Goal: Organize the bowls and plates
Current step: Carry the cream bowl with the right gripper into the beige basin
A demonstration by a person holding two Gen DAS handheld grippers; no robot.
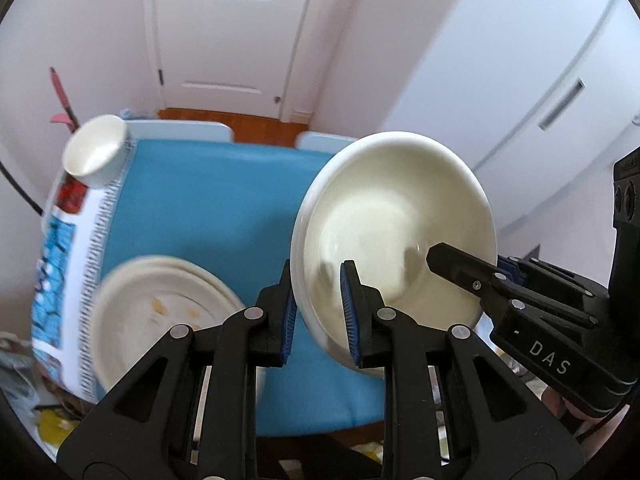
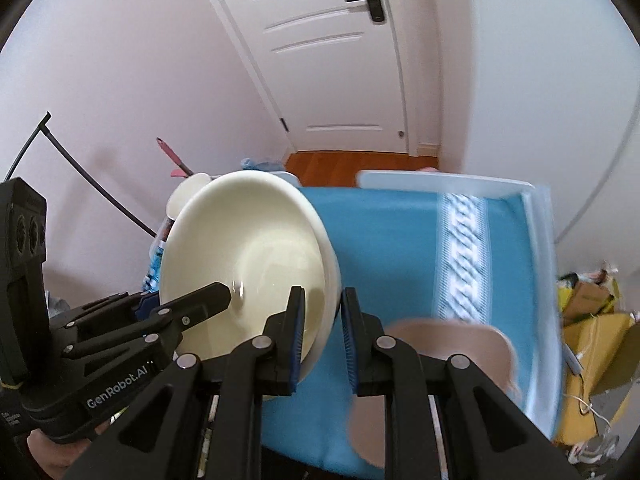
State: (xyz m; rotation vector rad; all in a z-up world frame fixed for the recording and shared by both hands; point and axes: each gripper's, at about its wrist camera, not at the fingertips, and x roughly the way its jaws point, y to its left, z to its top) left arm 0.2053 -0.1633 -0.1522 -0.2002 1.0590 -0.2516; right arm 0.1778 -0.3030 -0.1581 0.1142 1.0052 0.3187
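The cream bowl (image 1: 394, 236) hangs tilted above the blue-clothed bench (image 1: 208, 200), its rim pinched on opposite sides by my left gripper (image 1: 320, 312) and right gripper (image 2: 323, 338) jaws; both should travel level together.

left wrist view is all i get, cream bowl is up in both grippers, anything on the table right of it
observer: Yes. The right wrist view shows a blurred pinkish-tan dish on the blue cloth, just past the right gripper.
operator: does the right gripper have the rim properly
observer: It does. The cream bowl has its rim pinched between the two pads, one inside and one outside.
operator: whats at that table edge
observer: A white patterned stripe runs along the cloth there, with boxes on the floor beyond.
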